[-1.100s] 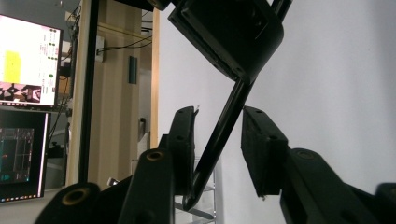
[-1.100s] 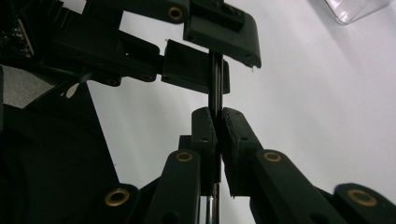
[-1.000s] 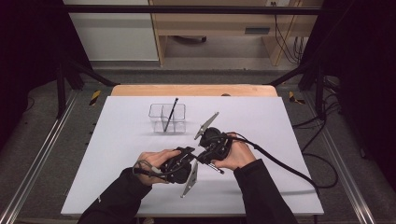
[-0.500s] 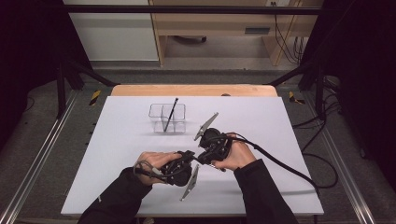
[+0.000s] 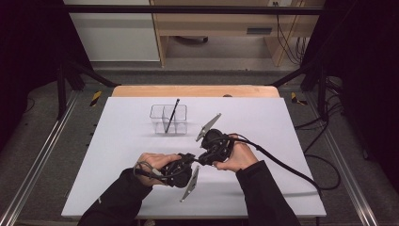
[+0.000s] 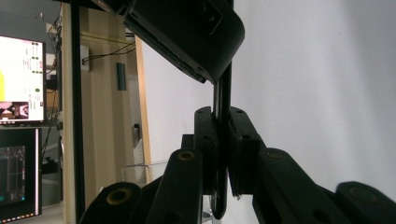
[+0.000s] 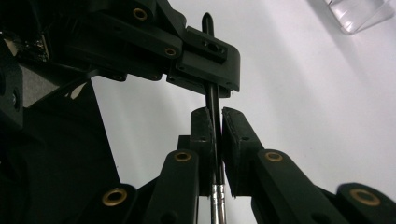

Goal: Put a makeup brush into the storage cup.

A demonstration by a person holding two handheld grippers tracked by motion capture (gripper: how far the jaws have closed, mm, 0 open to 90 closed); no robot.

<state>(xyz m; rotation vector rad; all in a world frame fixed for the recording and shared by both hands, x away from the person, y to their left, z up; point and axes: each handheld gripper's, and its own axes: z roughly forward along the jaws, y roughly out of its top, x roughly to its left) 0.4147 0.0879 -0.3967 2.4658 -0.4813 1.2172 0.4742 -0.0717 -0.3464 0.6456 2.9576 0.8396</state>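
A thin black pen point(image 7: 212, 98) with a silver section is clamped between both grippers above the middle of the white table point(image 5: 282, 141). My left gripper point(image 5: 192, 159) is shut on one end of the pen point(image 6: 223, 93), its jaws pointing right. From the right, my right gripper point(image 5: 202, 156) is shut on the other part, jaws nearly touching the left ones. In the right gripper view the left gripper's jaws sit just above my right gripper point(image 7: 215, 116). A clear compartment organizer point(image 5: 168, 120) stands farther back, with another black pen point(image 5: 172, 114) leaning in it.
The right gripper's black cable point(image 5: 287, 167) trails off the table's right side. A wooden strip point(image 5: 195, 91) runs along the far table edge. Metal rails point(image 5: 42, 155) flank the table. Monitors point(image 6: 21, 116) glow in the left gripper view.
Hardly anything differs: both grippers stay joined on the pen at the same spot, and the left hand has sunk a touch toward the near edge.
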